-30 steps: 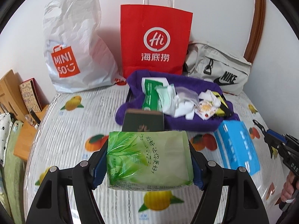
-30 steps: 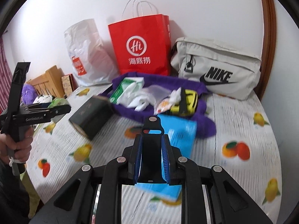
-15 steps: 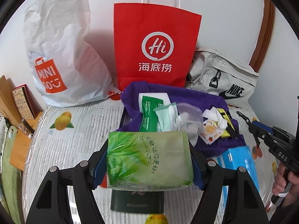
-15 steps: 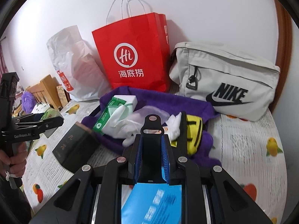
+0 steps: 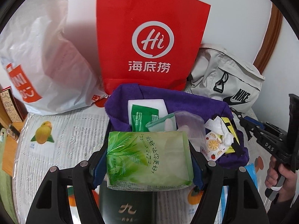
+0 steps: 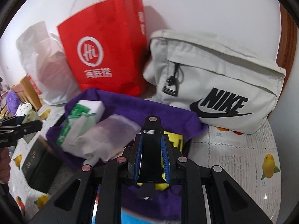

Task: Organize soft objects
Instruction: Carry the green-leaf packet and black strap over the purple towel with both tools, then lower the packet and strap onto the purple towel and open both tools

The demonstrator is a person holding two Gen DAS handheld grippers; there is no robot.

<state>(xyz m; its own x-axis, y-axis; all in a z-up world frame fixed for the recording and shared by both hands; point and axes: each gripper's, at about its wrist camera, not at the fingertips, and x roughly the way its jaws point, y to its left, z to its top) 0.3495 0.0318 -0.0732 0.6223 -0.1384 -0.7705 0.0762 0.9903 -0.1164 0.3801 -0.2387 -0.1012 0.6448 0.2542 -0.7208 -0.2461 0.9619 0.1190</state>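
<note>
My left gripper (image 5: pixel 148 160) is shut on a green tissue pack (image 5: pixel 148 158) and holds it above the table, just in front of the purple cloth (image 5: pixel 186 97). On the cloth lie a green-and-white wipes pack (image 5: pixel 143 113), clear plastic bags (image 5: pixel 188 125), crumpled white paper (image 5: pixel 220 128) and a yellow-black item (image 5: pixel 229 128). My right gripper (image 6: pixel 151 158) is shut on a black flat object (image 6: pixel 150 158) over the cloth's (image 6: pixel 149 112) near right part, above the yellow item (image 6: pixel 175 140).
A red paper bag (image 5: pixel 151 37), a white plastic bag (image 5: pixel 43 65) and a grey Nike bag (image 5: pixel 228 78) stand along the wall. A dark green box (image 5: pixel 129 205) lies under my left gripper. A blue pack (image 5: pixel 251 173) lies at right.
Both grippers have moved forward toward the bags and the purple cloth. The left still holds the green pack, now past the dark box. The right now hangs over the cloth.
</note>
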